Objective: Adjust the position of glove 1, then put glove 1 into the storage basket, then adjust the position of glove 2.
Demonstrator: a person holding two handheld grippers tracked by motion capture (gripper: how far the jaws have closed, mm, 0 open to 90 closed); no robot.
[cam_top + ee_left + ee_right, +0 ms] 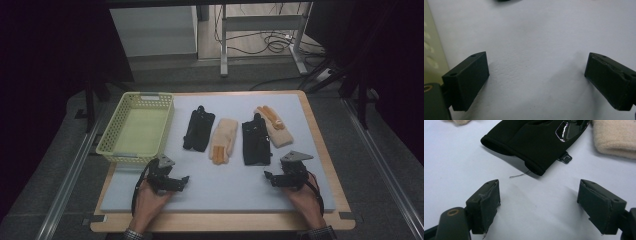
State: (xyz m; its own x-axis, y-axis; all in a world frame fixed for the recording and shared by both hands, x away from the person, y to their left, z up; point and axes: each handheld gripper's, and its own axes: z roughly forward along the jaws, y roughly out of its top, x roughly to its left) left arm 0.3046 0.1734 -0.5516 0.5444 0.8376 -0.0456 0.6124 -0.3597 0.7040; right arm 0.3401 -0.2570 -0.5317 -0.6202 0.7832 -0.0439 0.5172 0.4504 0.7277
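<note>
- High view: a wooden table (325,165) carries a pale blue mat (225,180); at about 10 o'clock on the mat sits a yellow-green basket (150,107), with nothing in it that I can see; in the middle lie four gloves in a row: a black glove (198,129), a tan glove (223,140) with orange fingers, a second black glove (255,142), and a second tan glove (274,126) partly under it at 1 o'clock.
- High view again: the left gripper (184,180) rests low on the mat at 7 o'clock, held in a hand (150,200), just below the basket's near corner; the right gripper (269,176) rests at 5 o'clock in the other hand (305,197), near the cuff of the second black glove.
- Left gripper view: the jaws stand wide apart with only bare mat between them; the basket wall (430,47) is at 9 o'clock.
- Right gripper view: the jaws stand wide, holding nothing; the second black glove's cuff lies at 12 o'clock, near but apart; a loose thread (519,174) pokes from it; the second tan glove is at 1 o'clock.
</note>
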